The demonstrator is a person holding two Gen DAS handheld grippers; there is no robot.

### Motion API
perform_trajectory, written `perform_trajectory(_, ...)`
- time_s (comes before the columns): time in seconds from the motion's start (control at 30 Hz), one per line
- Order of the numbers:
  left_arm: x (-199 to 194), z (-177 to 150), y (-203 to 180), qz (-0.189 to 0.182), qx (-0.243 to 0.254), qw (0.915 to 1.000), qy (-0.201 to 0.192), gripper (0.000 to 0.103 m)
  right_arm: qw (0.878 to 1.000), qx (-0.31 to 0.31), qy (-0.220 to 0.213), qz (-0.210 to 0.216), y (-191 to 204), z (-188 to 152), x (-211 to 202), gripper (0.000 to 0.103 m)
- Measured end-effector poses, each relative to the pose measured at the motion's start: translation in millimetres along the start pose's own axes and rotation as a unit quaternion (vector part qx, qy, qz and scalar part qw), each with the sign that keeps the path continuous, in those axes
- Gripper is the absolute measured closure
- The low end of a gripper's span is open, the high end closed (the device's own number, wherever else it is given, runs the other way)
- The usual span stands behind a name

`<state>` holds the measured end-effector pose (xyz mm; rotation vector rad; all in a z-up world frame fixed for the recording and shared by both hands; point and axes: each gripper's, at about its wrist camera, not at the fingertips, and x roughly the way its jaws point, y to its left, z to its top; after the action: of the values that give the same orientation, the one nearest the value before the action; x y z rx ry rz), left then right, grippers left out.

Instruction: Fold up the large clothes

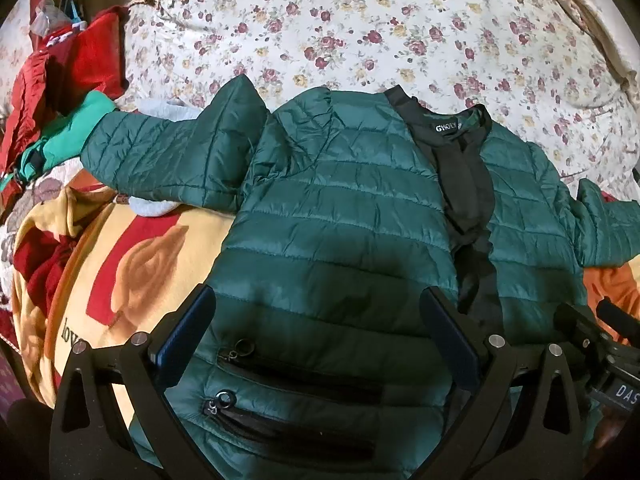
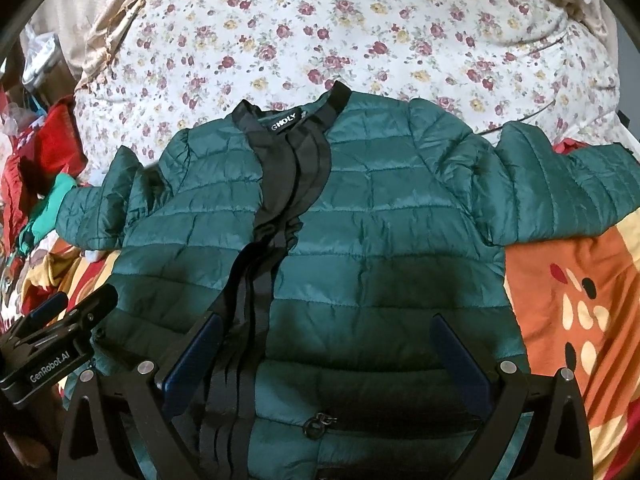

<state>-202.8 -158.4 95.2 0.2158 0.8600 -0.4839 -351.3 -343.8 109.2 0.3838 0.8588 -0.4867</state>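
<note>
A bed spread with a floral sheet (image 1: 360, 28) fills the background, its near part covered by an orange, red and cream blanket (image 2: 568, 300). Across both lies a green quilted jacket (image 1: 340, 208), front up and laid flat, collar toward the far side and hem toward the cameras. Its sleeves stretch out to either side, the left sleeve (image 1: 160, 152) reaching toward a heap of red and green clothes (image 1: 60, 92) at the bed's edge, the right sleeve (image 2: 560, 184) resting on the blanket. A black placket (image 2: 276, 216) runs down the jacket's middle from a collar label (image 2: 285, 119) with white lettering.

The left gripper (image 1: 316, 344) hovers over the jacket's lower left front panel, its blue-padded fingers spread wide and holding nothing. Two zipped pockets (image 1: 296, 392) with ring pulls lie between and just below the fingers. The right gripper (image 2: 328, 364) hangs over the lower right front panel, likewise spread wide and empty, its left finger over the placket and a zip pull (image 2: 316, 426) showing between the fingers near the hem. Each gripper appears at the edge of the other's view, the two close side by side above the hem.
</note>
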Motion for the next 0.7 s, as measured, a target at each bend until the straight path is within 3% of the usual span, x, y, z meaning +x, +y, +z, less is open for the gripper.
perform_trajectory(0.7, 7.0, -3.9, 1.1, -0.003, 0.001, 1.0, 0.005, 0.001, 1.0, -0.002, 0.0, -0.021, 1.5, 2.3, 9.0, 0.0)
